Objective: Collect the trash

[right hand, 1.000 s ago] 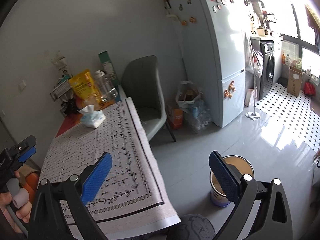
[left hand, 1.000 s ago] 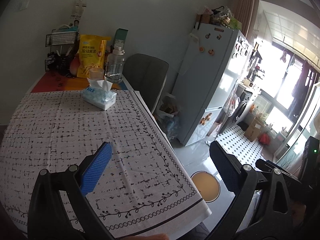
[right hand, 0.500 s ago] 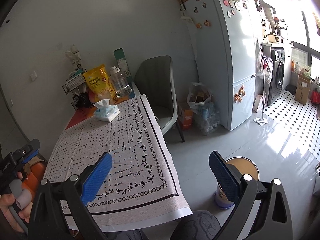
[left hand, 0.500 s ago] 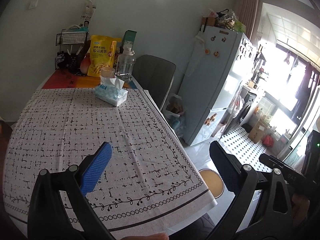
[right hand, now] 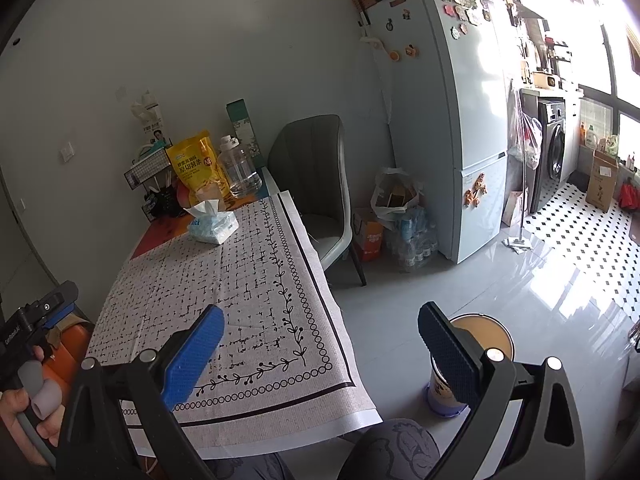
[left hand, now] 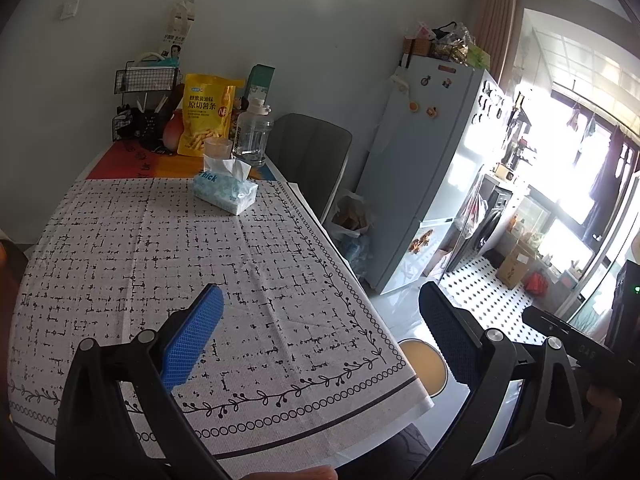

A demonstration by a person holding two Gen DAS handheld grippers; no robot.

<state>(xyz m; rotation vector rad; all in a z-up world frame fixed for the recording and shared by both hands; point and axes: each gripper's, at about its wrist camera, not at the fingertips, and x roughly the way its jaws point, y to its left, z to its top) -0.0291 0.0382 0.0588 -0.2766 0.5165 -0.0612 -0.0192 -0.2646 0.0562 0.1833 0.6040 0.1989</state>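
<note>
Now, left gripper [left hand: 320, 336]: jaws wide apart, holding nothing, above the near part of the tablecloth [left hand: 160, 264].
Right gripper [right hand: 320, 340]: also spread open and empty, over the table's right edge.
Trash can [right hand: 480, 340]: round open bin on the grey floor, right of the table, partly behind the right finger.
Tissue pack [left hand: 225, 192]: lies at the far end of the cloth, before the yellow snack bag [left hand: 206, 116] and the water bottle [left hand: 254, 134].
Trash on the table: I cannot see any.

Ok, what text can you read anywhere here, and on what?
"原切薯条": yellow snack bag.
"hick", first letter hidden: tissue pack.
Carton against the wall, green box, bin label, floor boxes: too small or blurred to read.
</note>
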